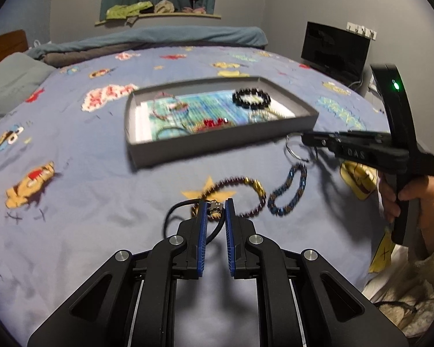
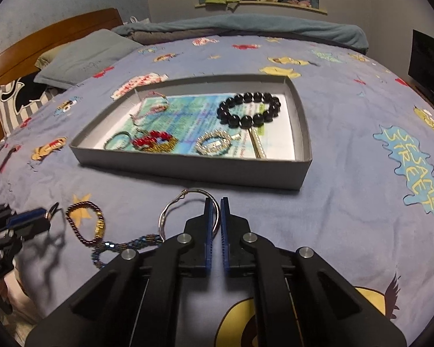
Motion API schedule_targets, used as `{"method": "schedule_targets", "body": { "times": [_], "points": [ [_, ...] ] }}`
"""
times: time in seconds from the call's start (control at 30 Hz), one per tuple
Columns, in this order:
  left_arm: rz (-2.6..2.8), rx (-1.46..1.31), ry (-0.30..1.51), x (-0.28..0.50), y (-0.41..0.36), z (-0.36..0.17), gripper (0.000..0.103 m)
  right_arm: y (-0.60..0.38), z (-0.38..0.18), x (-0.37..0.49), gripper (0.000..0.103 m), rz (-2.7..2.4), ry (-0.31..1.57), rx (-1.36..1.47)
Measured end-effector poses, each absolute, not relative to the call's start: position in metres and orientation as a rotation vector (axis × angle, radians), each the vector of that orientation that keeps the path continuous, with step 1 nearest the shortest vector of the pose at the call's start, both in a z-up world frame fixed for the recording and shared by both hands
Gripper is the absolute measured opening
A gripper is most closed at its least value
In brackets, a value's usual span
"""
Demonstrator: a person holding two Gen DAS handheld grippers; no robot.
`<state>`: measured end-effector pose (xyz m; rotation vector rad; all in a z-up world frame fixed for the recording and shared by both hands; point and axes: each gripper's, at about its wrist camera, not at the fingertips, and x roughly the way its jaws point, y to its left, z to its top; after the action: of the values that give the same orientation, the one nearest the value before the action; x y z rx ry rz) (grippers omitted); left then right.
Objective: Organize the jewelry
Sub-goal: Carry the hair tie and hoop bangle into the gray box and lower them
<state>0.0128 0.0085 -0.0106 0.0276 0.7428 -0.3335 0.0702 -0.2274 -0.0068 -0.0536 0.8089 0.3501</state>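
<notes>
My left gripper [image 1: 216, 205] is shut on the small metal clasp [image 1: 214, 210] of a black cord piece, held just above the bedspread. A purple and gold beaded bracelet [image 1: 246, 199] and a blue beaded bracelet [image 1: 288, 190] lie beyond it. My right gripper [image 2: 220, 202] is shut on a thin silver wire hoop [image 2: 161, 219], just in front of the grey tray [image 2: 188, 170]. From the left wrist view the right gripper [image 1: 303, 138] pinches that hoop [image 1: 286, 149] by the tray's near right corner. The tray holds a black bead bracelet [image 2: 248, 110], a red bead piece [image 2: 150, 141] and a silver bracelet [image 2: 214, 144].
All of this lies on a blue patterned bedspread [image 2: 347, 202]. Pillows [image 2: 86, 55] and a wooden headboard [image 2: 43, 40] are at the far left, folded blankets at the back. A black monitor [image 1: 335, 49] stands off the bed's right side. A hand [image 1: 413, 199] grips the right tool.
</notes>
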Motion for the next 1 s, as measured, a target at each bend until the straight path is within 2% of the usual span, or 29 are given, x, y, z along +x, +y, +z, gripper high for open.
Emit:
{"method": "schedule_targets", "body": {
  "times": [0.57,0.77,1.0],
  "points": [
    [-0.318,0.057,0.64,0.063,0.018,0.039,0.013,-0.221,0.035,0.092,0.005,0.387,0.711,-0.064],
    [-0.339,0.066,0.631,0.115,0.012,0.053,0.013,-0.212,0.036,0.13,0.005,0.384,0.716,-0.054],
    [-0.417,0.071,0.685,0.185,-0.011,0.041,0.013,-0.201,0.016,0.177,0.005,0.375,0.769,-0.028]
  ]
}}
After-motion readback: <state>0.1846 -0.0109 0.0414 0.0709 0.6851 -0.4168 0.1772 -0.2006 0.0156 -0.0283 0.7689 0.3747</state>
